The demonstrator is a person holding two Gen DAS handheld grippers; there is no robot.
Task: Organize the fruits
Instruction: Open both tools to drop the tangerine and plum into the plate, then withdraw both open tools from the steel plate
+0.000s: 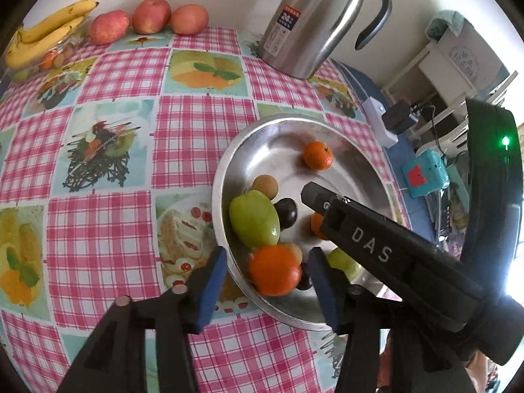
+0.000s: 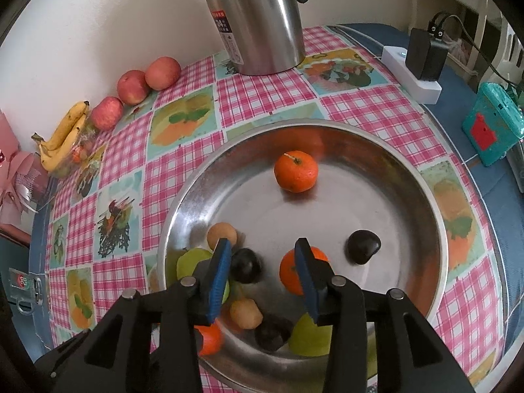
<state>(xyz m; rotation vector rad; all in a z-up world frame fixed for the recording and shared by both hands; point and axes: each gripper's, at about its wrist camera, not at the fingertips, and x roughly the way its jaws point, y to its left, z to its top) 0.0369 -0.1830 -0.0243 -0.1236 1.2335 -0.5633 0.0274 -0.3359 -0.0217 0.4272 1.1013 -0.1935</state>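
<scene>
A steel bowl (image 1: pixel 262 131) (image 2: pixel 425 196) on the checked tablecloth holds mixed fruit: tangerines (image 2: pixel 295 171) (image 1: pixel 317 155), green fruits (image 1: pixel 253 221), dark plums (image 2: pixel 363 246) and small tan fruits (image 2: pixel 221 234). My left gripper (image 1: pixel 267 263) is open, its blue pads either side of an orange tangerine (image 1: pixel 274 270) at the bowl's near rim. My right gripper (image 2: pixel 263 257) is open above the bowl, between a dark plum (image 2: pixel 245 265) and a tangerine (image 2: pixel 290 276). The right gripper also shows in the left wrist view (image 1: pixel 314 196), over the bowl.
Bananas (image 1: pixel 49 31) (image 2: pixel 64 134) and three red apples (image 1: pixel 150 14) (image 2: pixel 132 86) line the wall at the table's far edge. A steel thermos jug (image 1: pixel 314 23) (image 2: pixel 258 16) stands behind the bowl. A white power strip (image 2: pixel 412 75) and a teal box (image 2: pixel 491 129) lie right.
</scene>
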